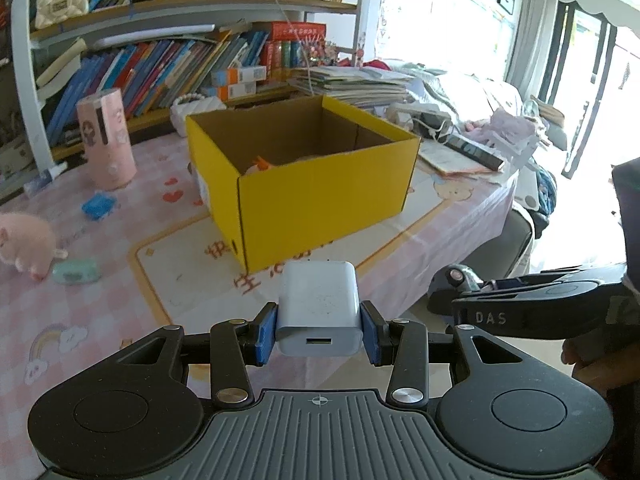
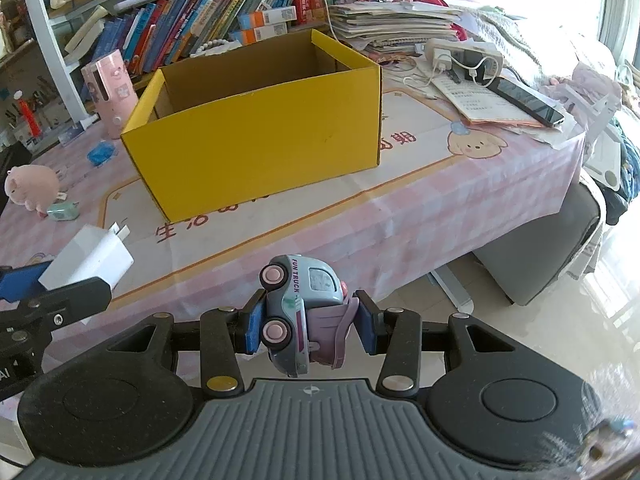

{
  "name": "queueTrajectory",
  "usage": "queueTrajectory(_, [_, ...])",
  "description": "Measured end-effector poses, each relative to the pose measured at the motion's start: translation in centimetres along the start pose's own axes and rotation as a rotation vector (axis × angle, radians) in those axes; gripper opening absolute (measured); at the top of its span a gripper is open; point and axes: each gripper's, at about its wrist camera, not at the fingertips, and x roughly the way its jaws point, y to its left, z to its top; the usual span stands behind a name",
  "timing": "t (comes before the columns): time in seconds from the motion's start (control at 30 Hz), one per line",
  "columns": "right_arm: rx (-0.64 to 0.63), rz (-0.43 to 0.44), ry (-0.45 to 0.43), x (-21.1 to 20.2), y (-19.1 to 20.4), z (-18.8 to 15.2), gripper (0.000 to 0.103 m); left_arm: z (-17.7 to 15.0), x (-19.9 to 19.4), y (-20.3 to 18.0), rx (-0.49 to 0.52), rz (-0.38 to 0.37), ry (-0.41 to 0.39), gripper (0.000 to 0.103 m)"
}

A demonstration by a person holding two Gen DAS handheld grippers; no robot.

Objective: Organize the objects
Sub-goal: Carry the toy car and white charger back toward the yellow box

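My left gripper [image 1: 319, 334] is shut on a white USB charger [image 1: 319, 306], held above the table's near edge in front of an open yellow cardboard box [image 1: 320, 196]. My right gripper [image 2: 310, 326] is shut on a small blue and pink toy truck [image 2: 302, 312], held on its side near the table's front edge. The box [image 2: 256, 148] sits in the middle of the table. Something orange shows inside it in the left wrist view. The charger [image 2: 90, 260] and the left gripper show at the left of the right wrist view.
A pink plush pig [image 1: 24, 246], a mint case [image 1: 76, 271], a blue item [image 1: 98, 206] and a pink cylinder [image 1: 106, 138] lie left of the box. Papers, a phone [image 2: 528, 102] and a power strip [image 2: 464, 56] sit right. A bookshelf stands behind the table.
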Motion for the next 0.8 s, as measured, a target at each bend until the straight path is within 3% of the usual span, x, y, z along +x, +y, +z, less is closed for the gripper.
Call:
queueTrajectory(0.23, [-0.027, 0.009, -0.051, 0.3, -0.2, 2.4, 0.042, 3.0, 0.1, -0.4, 0.021, -0.018, -0.064, 0.041])
queueTrajectory(0.53, [-0.049, 0.055, -0.197, -0.1, -0.7, 9.6, 0.042, 8.9, 0.8, -0.1, 0.015, -0.010, -0.197, 0.041])
queueTrajectory(0.8, [-0.100, 0.106, -0.262, 1.8, -0.9, 15.4, 0.042, 12.0, 4.7, 1.0, -0.021, 0.038, -0.215, 0.041])
